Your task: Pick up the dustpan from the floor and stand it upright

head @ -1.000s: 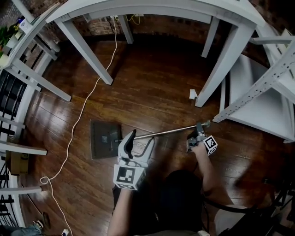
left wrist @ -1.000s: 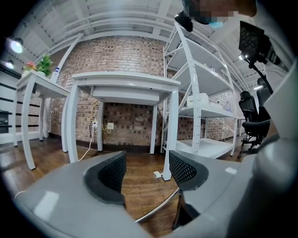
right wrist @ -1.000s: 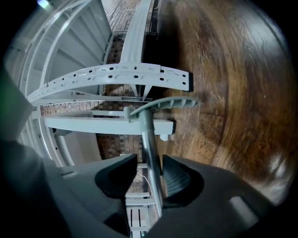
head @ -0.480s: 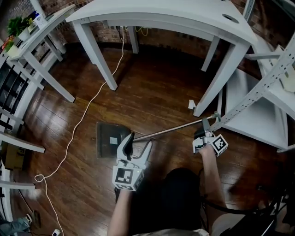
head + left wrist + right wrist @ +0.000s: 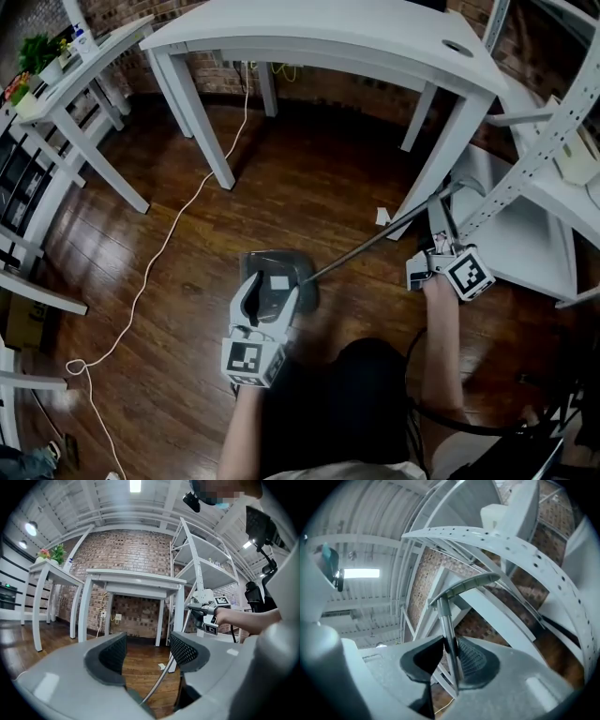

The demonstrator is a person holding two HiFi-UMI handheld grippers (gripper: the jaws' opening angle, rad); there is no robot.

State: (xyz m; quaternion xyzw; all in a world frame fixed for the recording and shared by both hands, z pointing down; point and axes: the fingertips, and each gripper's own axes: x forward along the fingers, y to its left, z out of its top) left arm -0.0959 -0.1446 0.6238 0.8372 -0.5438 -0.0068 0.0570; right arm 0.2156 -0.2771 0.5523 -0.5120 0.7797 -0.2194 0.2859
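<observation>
Fingers (image 5: 474, 657) of the right gripper (image 5: 449, 651) have just been closing and now clamp the dustpan (image 5: 270, 267) by its handle (image 5: 375, 241); the left gripper (image 5: 274, 289) stands open.

Its dark pan end sits low by the glossy wooden floor (image 5: 309, 178) under the left gripper. The thin metal rod slants up to the right gripper, held high beside a white desk leg (image 5: 441, 155) on an outstretched forearm (image 5: 439, 328). Only the right gripper view shows the curved grip (image 5: 471, 584) capping the rod above the ribbed pads. Only the left gripper view shows the rod passing between its parted pads (image 5: 112, 653). A perforated white shelf upright (image 5: 539, 141) stands close by, and a pale cable (image 5: 173, 220) snakes across the boards.
</observation>
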